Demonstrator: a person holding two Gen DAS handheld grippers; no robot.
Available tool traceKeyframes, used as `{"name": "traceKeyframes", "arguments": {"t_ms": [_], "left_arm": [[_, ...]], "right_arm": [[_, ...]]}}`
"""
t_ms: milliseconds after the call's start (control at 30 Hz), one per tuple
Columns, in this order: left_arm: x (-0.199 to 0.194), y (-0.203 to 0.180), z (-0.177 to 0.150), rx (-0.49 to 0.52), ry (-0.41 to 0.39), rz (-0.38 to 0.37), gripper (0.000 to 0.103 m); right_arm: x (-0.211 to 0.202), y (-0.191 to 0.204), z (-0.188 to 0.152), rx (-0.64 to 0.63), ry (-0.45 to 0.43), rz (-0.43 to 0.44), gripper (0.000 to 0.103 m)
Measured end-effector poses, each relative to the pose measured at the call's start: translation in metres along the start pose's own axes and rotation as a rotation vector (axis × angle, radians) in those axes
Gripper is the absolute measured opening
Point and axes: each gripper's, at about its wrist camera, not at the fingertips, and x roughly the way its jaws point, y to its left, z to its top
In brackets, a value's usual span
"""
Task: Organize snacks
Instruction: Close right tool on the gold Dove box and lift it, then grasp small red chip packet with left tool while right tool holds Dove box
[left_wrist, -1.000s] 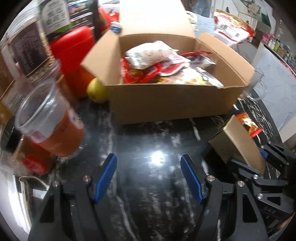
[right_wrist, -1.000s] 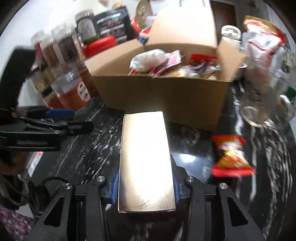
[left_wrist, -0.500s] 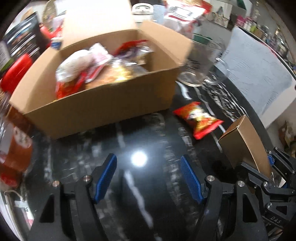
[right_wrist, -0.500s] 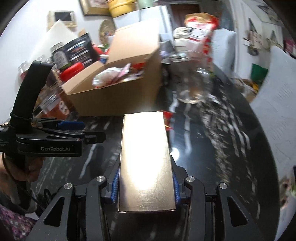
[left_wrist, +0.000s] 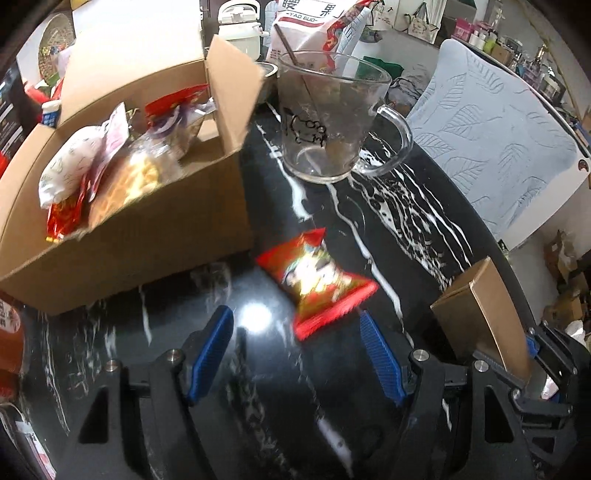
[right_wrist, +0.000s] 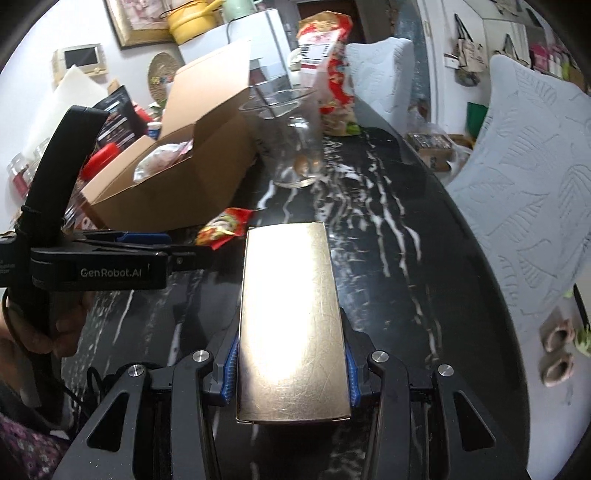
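The black marbled tabletop (left_wrist: 388, 206) is glossy and curves away at its edge, so anything nudged across it could slide far. The open cardboard box (left_wrist: 147, 236) is already heaped with snack packets, and its raised side flap (left_wrist: 232, 92) leans out toward the glass mug (left_wrist: 325, 118) just beside it; a careless drop into the box could spill packets over the low front wall, or knock the flap against the mug. The gold carton (right_wrist: 291, 321) sits clamped between the pads of the right hand-held gripper (right_wrist: 291, 373), held only low on its smooth sides with most of its length sticking out ahead, so a quick swing may let it pivot or slip. The red snack packet (left_wrist: 317, 280) lies loose on the tabletop near the box's front corner, just ahead of the left hand-held gripper (left_wrist: 295, 354), whose jaws stand apart and empty. Its slick, puffy wrapper could squirt sideways if pinched off-centre, perhaps toward the mug
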Motion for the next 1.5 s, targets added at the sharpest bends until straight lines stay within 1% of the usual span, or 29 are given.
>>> {"name": "traceKeyframes", "arguments": {"t_ms": [233, 333, 467, 533, 667, 733, 767, 800, 900, 967, 1067, 1100, 1133, 1167, 1200, 1233, 1500], "left_arm": [[0.008, -0.007, 0.017, -0.032, -0.007, -0.024, 0.071], [0.006, -0.007, 0.021, -0.046, -0.008, -0.042, 0.071], [-0.002, -0.006, 0.025, -0.065, -0.029, -0.076, 0.071], [-0.002, -0.006, 0.028, -0.080, -0.038, -0.062, 0.071], [0.009, -0.002, 0.033, -0.118, -0.030, 0.011, 0.071], [0.015, -0.003, 0.034, -0.114, -0.038, 0.051, 0.071], [0.019, -0.004, 0.033, -0.105, -0.030, 0.074, 0.071], [0.024, -0.005, 0.032, -0.101, -0.015, 0.078, 0.071], [0.031, 0.000, 0.027, -0.126, 0.014, 0.051, 0.071], [0.033, 0.004, 0.024, -0.136, 0.014, 0.048, 0.071], [0.033, 0.006, 0.020, -0.120, -0.007, 0.047, 0.071], [0.032, 0.007, 0.018, -0.112, -0.025, 0.042, 0.070], [0.030, 0.006, 0.016, -0.101, -0.047, 0.039, 0.059], [0.030, 0.006, 0.015, -0.090, -0.053, 0.040, 0.051], [0.030, 0.004, 0.013, -0.072, -0.055, 0.051, 0.039], [0.029, 0.003, 0.012, -0.059, -0.059, 0.061, 0.037], [0.019, -0.009, -0.004, -0.037, -0.052, -0.035, 0.036]], "right_arm": [[0.003, -0.010, 0.007, -0.005, 0.021, -0.006, 0.043], [0.002, -0.013, 0.010, -0.008, 0.023, -0.008, 0.043], [0.002, -0.019, 0.012, -0.006, 0.026, -0.009, 0.043], [0.003, -0.021, 0.013, -0.001, 0.029, -0.010, 0.043], [0.005, -0.023, 0.013, 0.000, 0.034, -0.012, 0.043], [0.005, -0.023, 0.012, -0.003, 0.037, -0.017, 0.043], [0.005, -0.023, 0.012, -0.006, 0.038, -0.022, 0.043], [0.005, -0.023, 0.011, -0.007, 0.040, -0.022, 0.043], [0.004, -0.023, 0.011, 0.001, 0.039, -0.009, 0.043], [0.003, -0.022, 0.011, -0.002, 0.037, -0.010, 0.043], [0.003, -0.021, 0.011, -0.006, 0.038, -0.011, 0.043], [0.003, -0.020, 0.011, -0.007, 0.039, -0.009, 0.043], [0.003, -0.020, 0.011, -0.007, 0.040, -0.006, 0.043], [0.003, -0.020, 0.011, -0.006, 0.040, -0.004, 0.043], [0.003, -0.019, 0.011, -0.003, 0.041, -0.003, 0.043], [0.002, -0.019, 0.010, -0.001, 0.040, -0.001, 0.043], [-0.002, -0.016, 0.006, 0.004, 0.031, -0.012, 0.043]]}}
